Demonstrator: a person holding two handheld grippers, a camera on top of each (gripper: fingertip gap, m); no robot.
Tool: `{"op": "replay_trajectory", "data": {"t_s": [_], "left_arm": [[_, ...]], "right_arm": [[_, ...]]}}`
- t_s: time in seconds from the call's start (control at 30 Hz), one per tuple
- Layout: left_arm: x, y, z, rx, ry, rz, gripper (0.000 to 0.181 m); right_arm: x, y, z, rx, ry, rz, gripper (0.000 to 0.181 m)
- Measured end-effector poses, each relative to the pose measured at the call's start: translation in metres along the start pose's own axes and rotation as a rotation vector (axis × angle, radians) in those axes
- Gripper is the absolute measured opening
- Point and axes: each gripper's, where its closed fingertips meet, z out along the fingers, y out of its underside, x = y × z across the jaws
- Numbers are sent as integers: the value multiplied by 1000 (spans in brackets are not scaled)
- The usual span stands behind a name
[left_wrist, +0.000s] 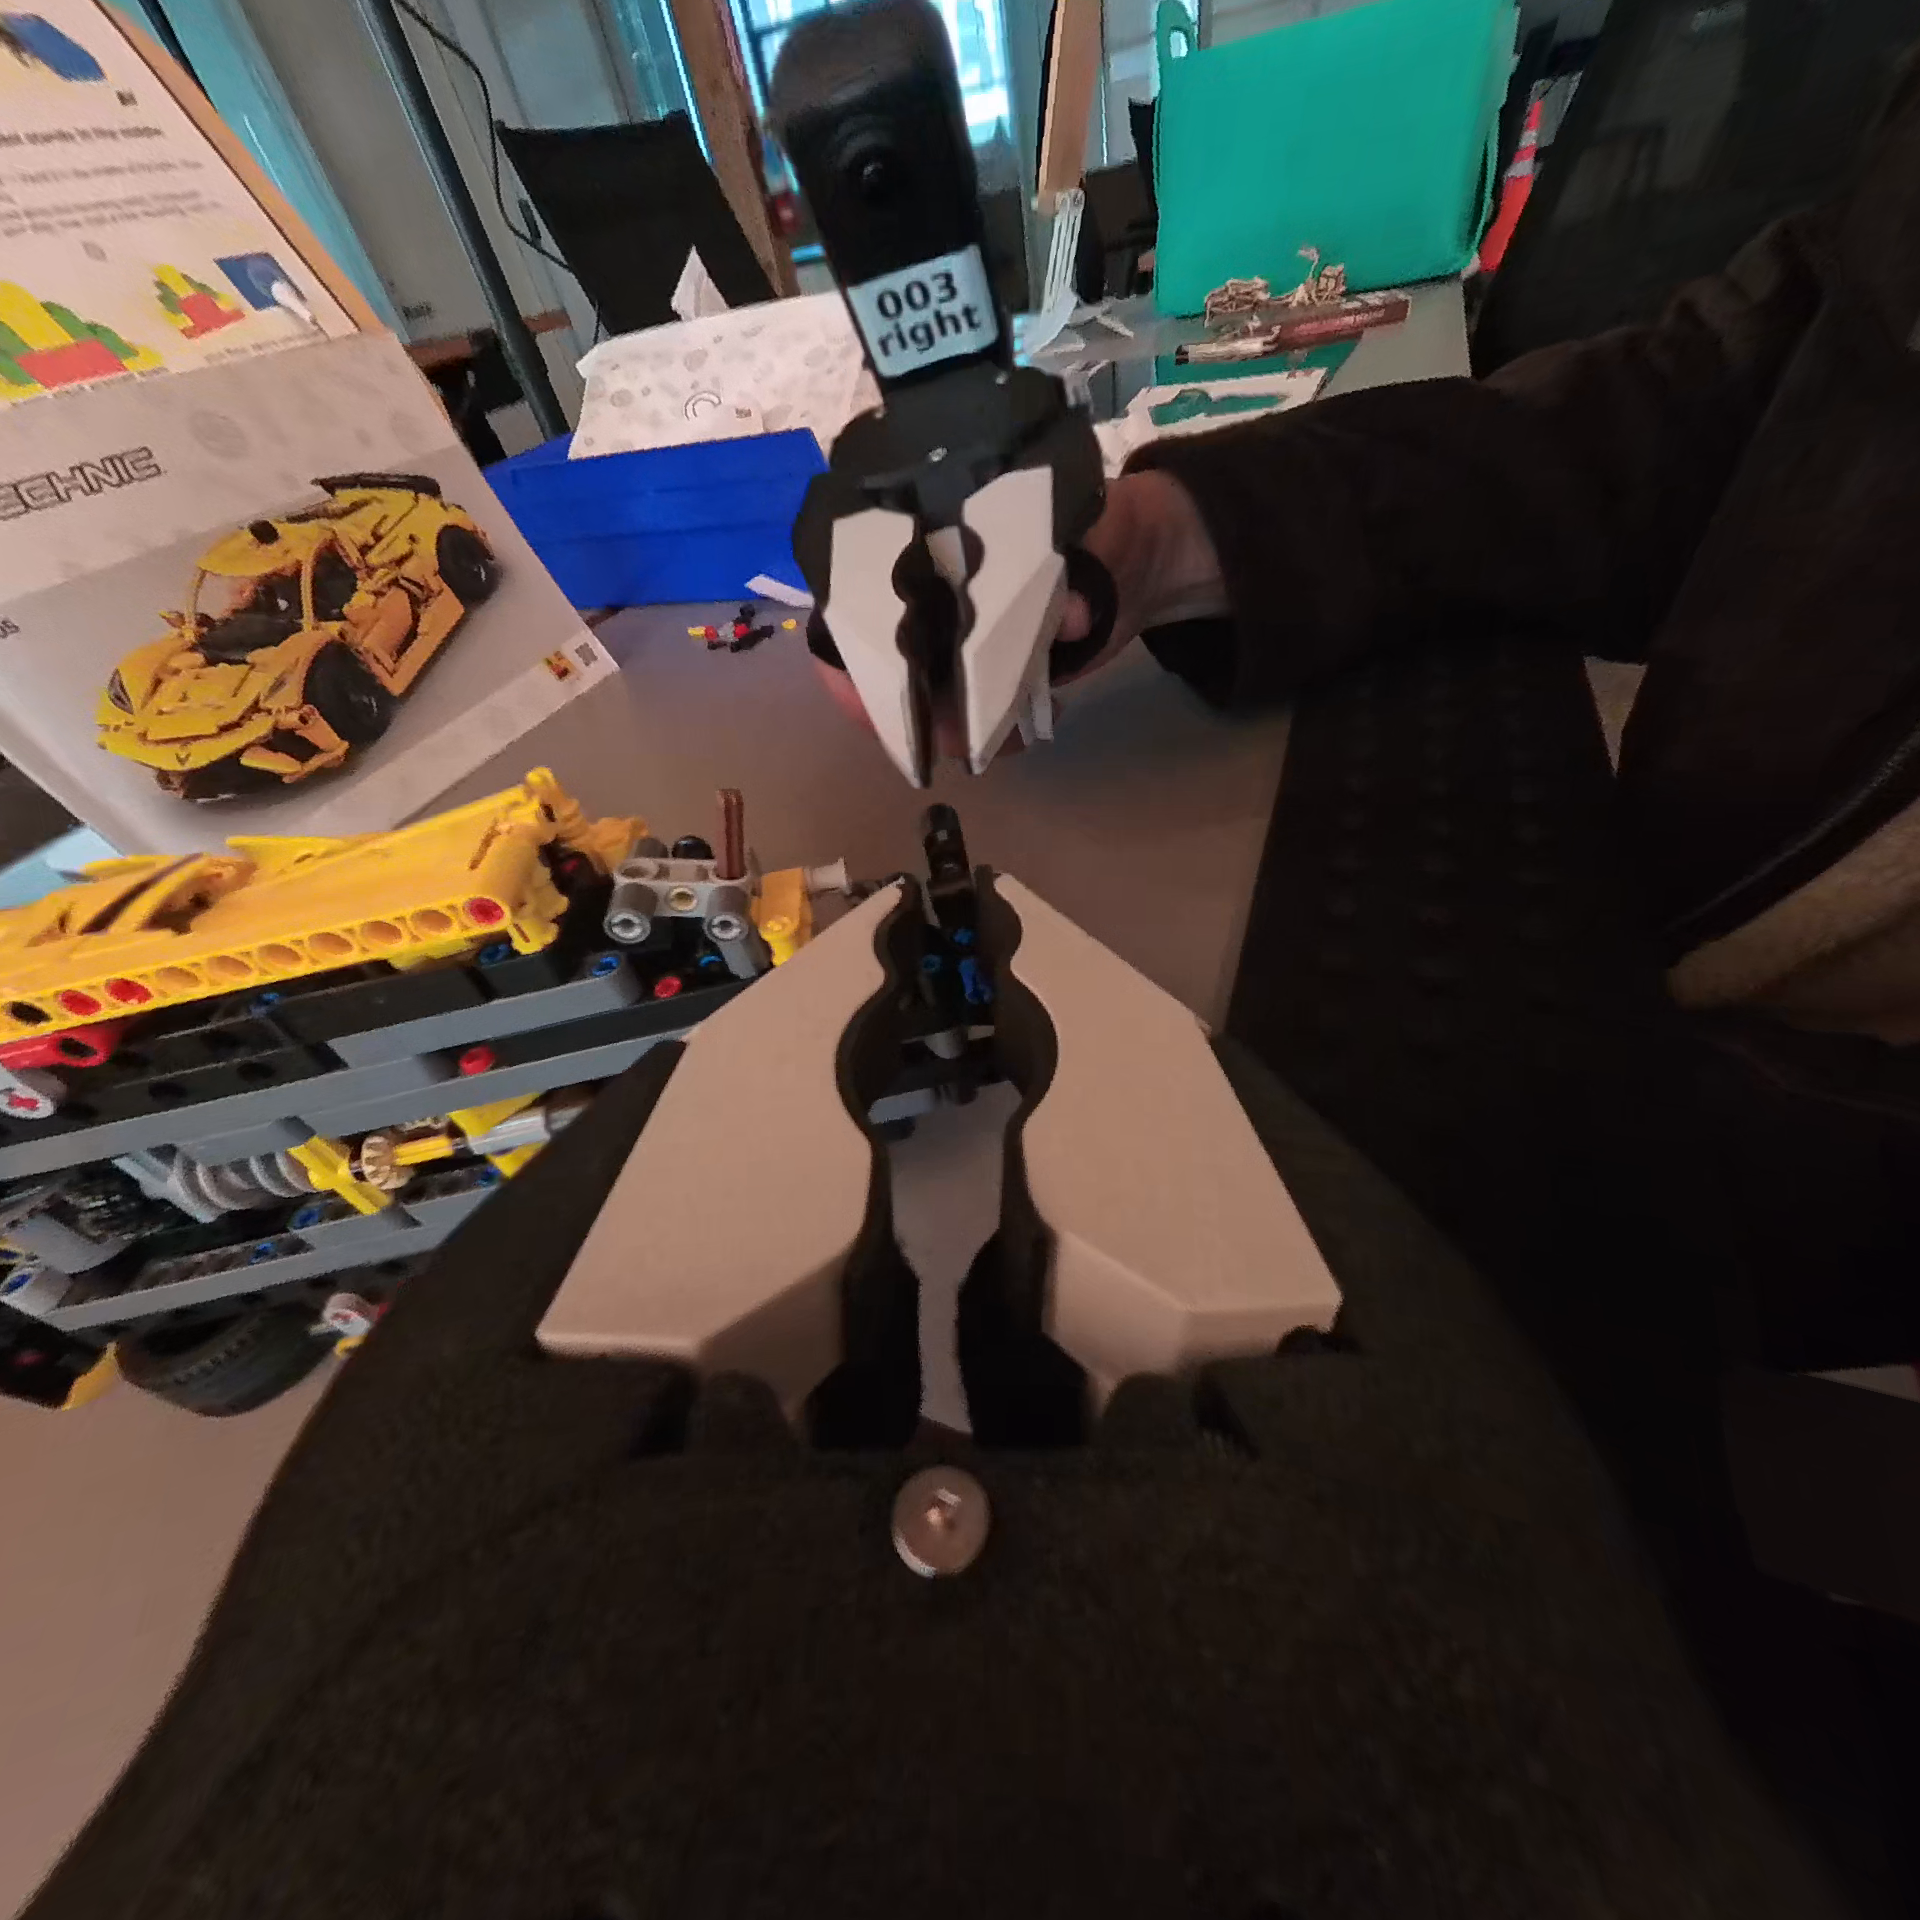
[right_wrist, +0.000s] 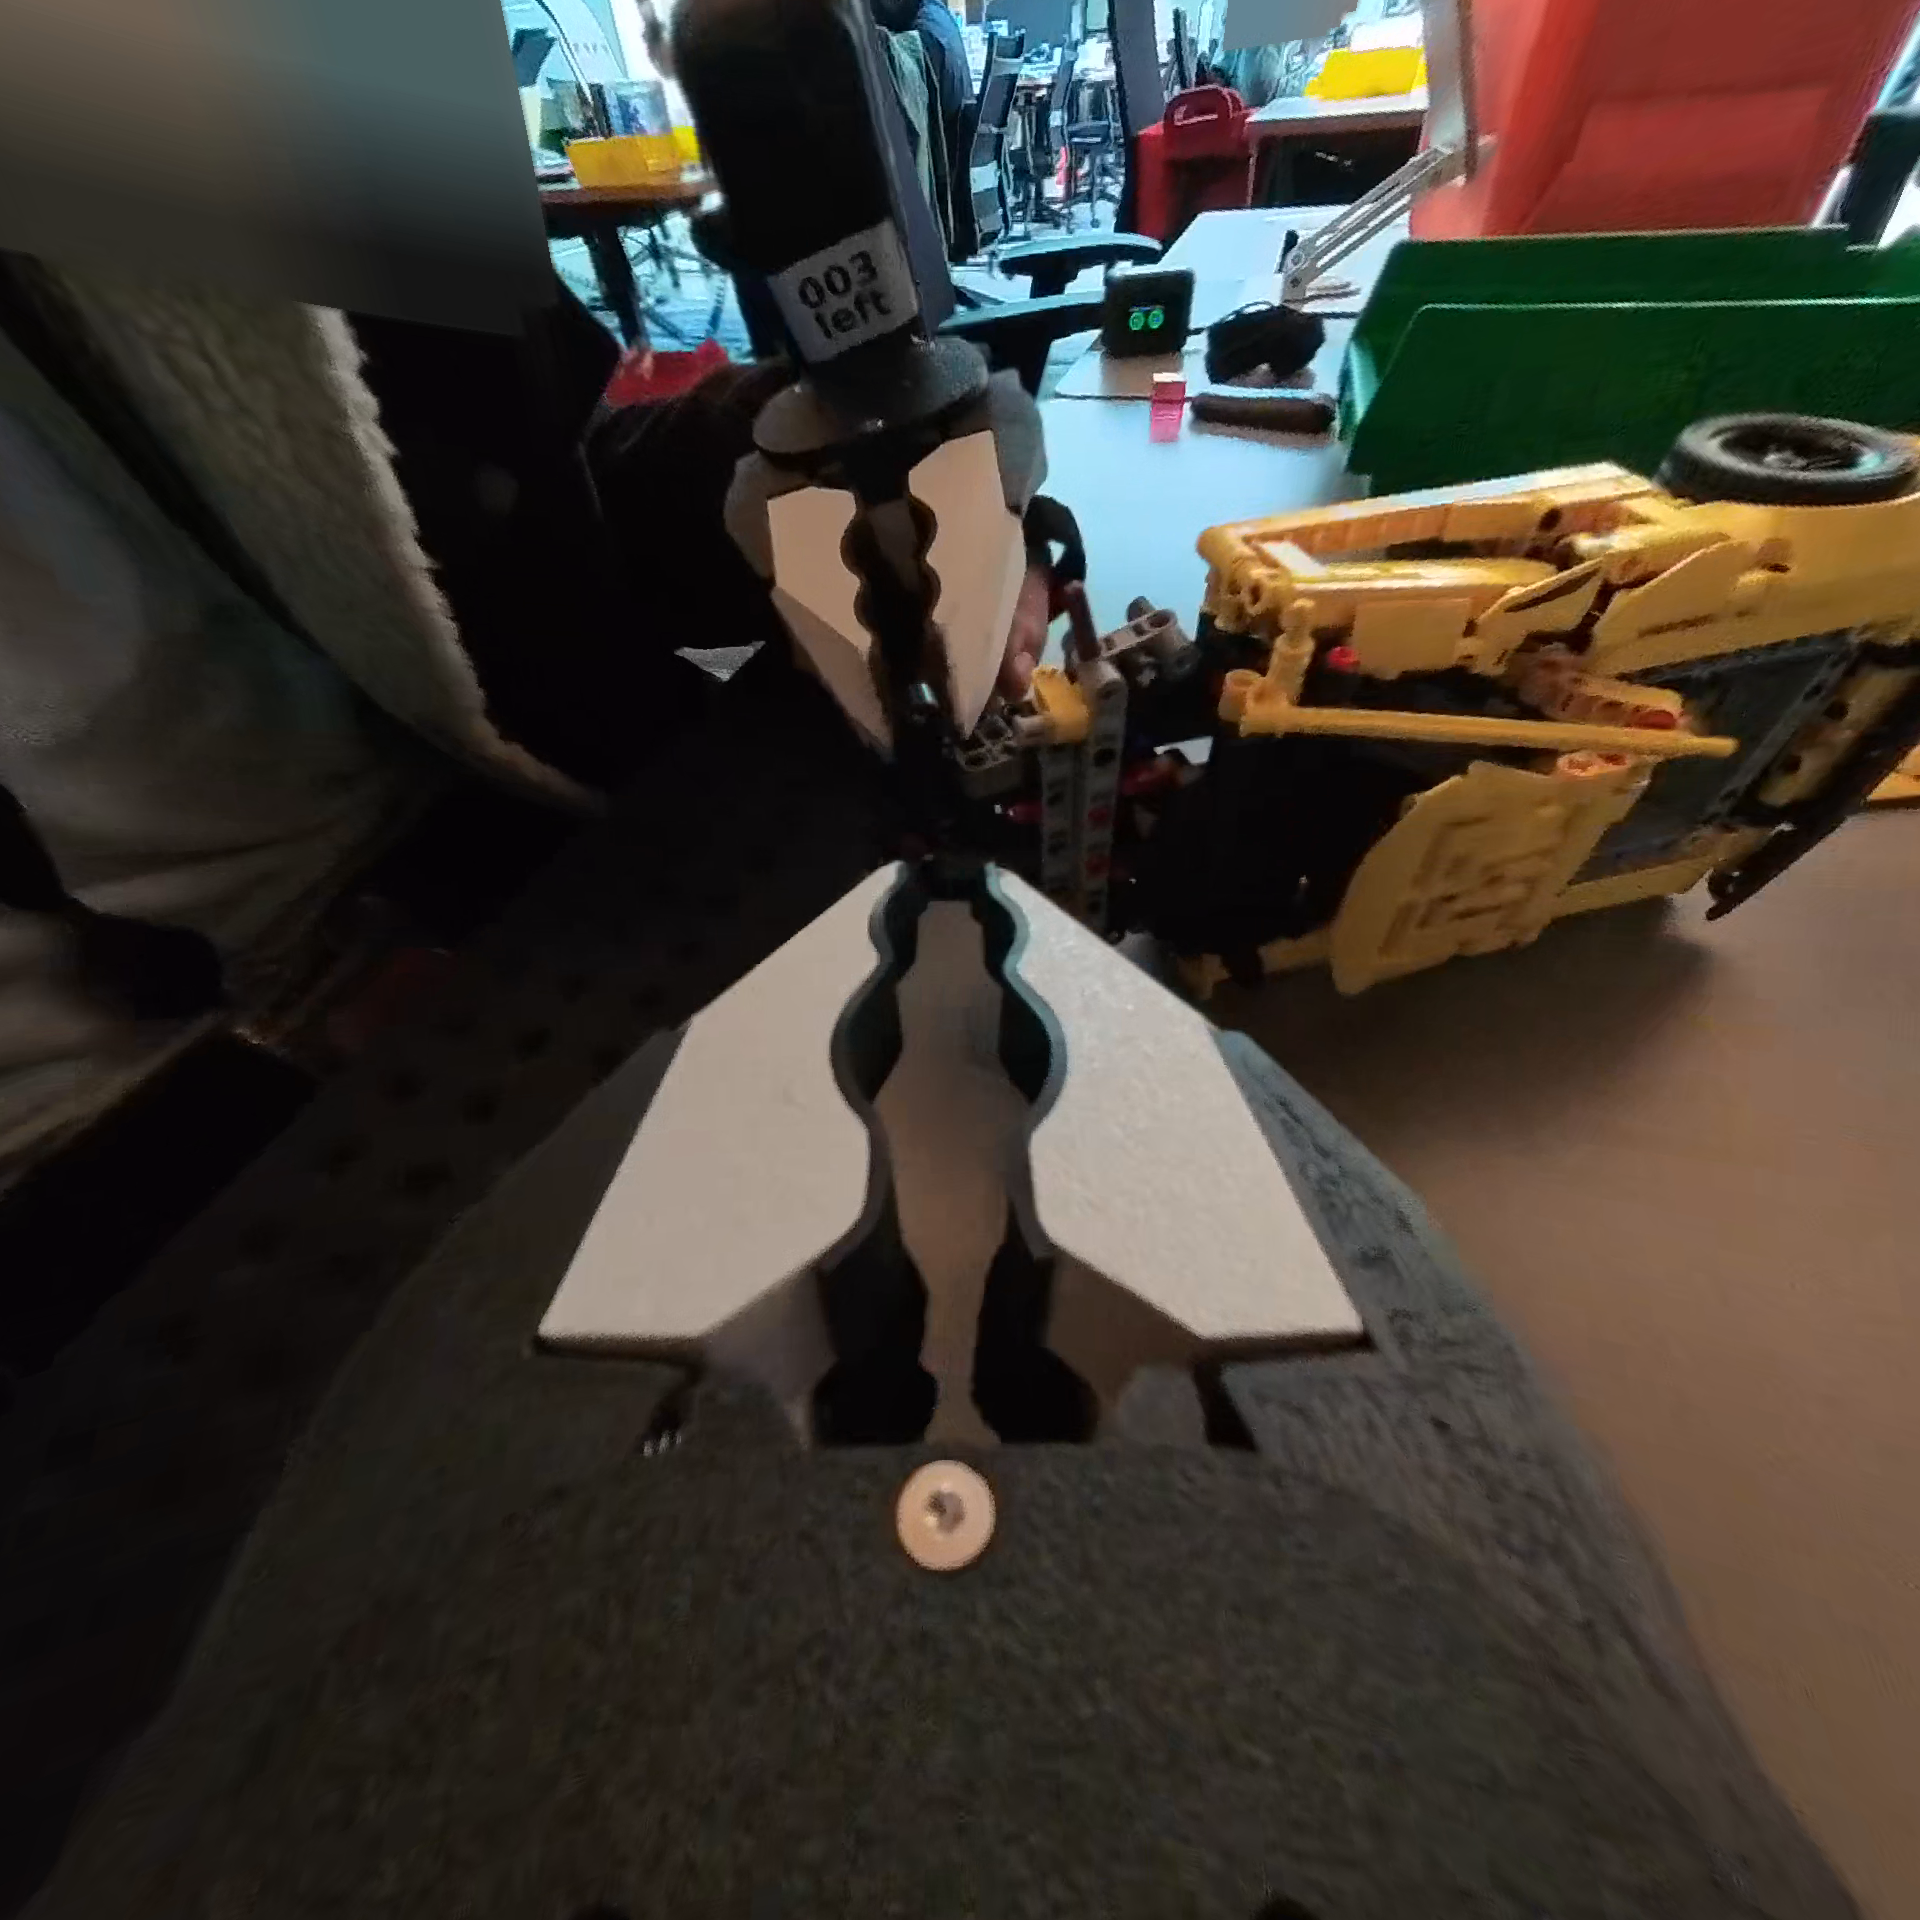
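Observation:
A yellow brick car lies on its side on the grey table; it also shows in the right wrist view. My left gripper is shut on a black part that sticks out of the car's grey and black frame. My right gripper faces it tip to tip, jaws a narrow gap apart. In the left wrist view the right gripper hangs just above the black part's end, with a thin gap between. In the right wrist view the left gripper holds the black part.
The car's picture box leans at the left. A blue bin and a tissue box stand behind. Several small loose pieces lie near the bin. A green bin stands behind the car. A person's dark sleeve is at the right.

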Motion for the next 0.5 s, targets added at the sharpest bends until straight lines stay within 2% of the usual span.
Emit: {"op": "replay_trajectory", "data": {"t_s": [0.13,0.23,0.5], "left_arm": [[1,0,-1,12,-28,55,10],[1,0,-3,15,-4,32,9],[3,0,-3,24,45,-21,7]], "right_arm": [[11,9,-4,-34,55,37,20],[17,15,-6,-53,80,69,20],[-1,33,8,-161,2,51,20]]}}
